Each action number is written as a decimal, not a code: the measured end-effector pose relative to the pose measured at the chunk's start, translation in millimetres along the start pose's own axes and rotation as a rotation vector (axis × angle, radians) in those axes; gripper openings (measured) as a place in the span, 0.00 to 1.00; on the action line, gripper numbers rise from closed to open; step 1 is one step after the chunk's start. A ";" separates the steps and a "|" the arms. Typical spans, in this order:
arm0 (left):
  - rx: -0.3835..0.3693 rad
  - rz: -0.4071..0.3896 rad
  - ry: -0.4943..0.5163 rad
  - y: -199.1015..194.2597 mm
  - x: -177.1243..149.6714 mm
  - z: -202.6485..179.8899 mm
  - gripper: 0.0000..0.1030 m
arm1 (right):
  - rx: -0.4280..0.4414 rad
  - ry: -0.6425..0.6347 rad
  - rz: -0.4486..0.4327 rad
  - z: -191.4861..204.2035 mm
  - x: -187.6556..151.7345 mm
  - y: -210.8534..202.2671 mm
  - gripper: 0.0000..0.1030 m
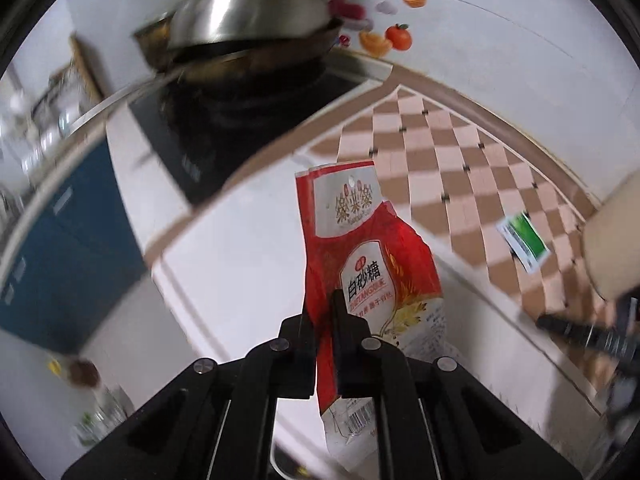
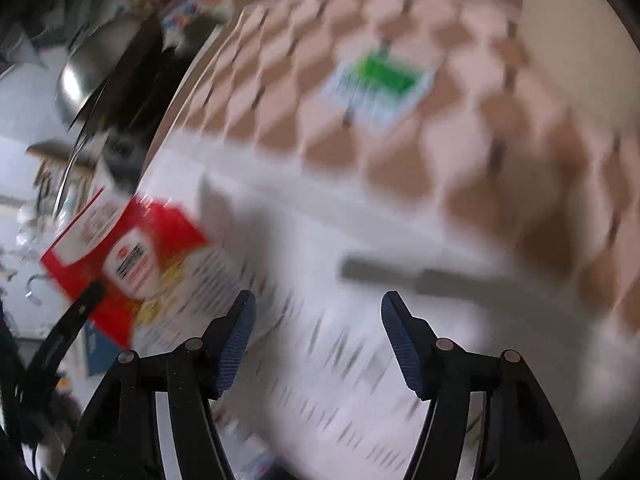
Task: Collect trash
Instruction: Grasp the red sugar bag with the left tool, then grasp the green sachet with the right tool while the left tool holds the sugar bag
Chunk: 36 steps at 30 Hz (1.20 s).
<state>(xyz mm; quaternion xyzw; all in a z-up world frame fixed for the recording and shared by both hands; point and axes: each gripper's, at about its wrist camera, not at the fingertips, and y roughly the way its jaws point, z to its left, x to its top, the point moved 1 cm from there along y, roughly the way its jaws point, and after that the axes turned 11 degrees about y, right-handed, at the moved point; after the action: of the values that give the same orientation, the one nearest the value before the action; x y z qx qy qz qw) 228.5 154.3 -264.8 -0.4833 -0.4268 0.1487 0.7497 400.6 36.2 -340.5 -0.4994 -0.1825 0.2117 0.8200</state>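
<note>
My left gripper (image 1: 326, 312) is shut on a red and white sugar bag (image 1: 360, 256), which hangs lifted above the white counter (image 1: 240, 248). The same red bag (image 2: 128, 256) shows blurred at the left of the right wrist view, with a black finger of the left gripper (image 2: 86, 300) on it. My right gripper (image 2: 318, 312) stands open with nothing between its blue-padded fingers (image 2: 236, 340). A green and white wrapper (image 1: 524, 240) lies on the checkered floor, also blurred in the right wrist view as the wrapper (image 2: 380, 80).
A black induction hob (image 1: 240, 120) carries a steel-lidded wok (image 1: 252, 20) at the back of the counter. Blue cabinet fronts (image 1: 60, 256) lie to the left. Glass jars (image 1: 96, 412) stand near the lower left. A person's forearm (image 1: 616, 240) enters at the right.
</note>
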 end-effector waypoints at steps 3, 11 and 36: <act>0.033 -0.002 0.029 15.4 19.8 -5.4 0.03 | -0.078 -0.045 -0.078 7.9 57.0 10.4 0.66; 0.075 0.032 0.088 52.4 46.8 -26.5 0.03 | -0.299 -0.247 -0.129 23.3 135.7 68.1 0.64; -0.035 -0.142 0.154 -21.8 50.7 4.4 0.03 | -0.130 0.072 -0.257 -2.2 60.4 -22.2 0.58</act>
<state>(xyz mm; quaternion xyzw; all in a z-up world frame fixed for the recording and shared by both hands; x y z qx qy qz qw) 250.9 178.4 -220.4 -0.4748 -0.4034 0.0501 0.7806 456.4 57.5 -316.3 -0.5312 -0.2290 0.0745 0.8123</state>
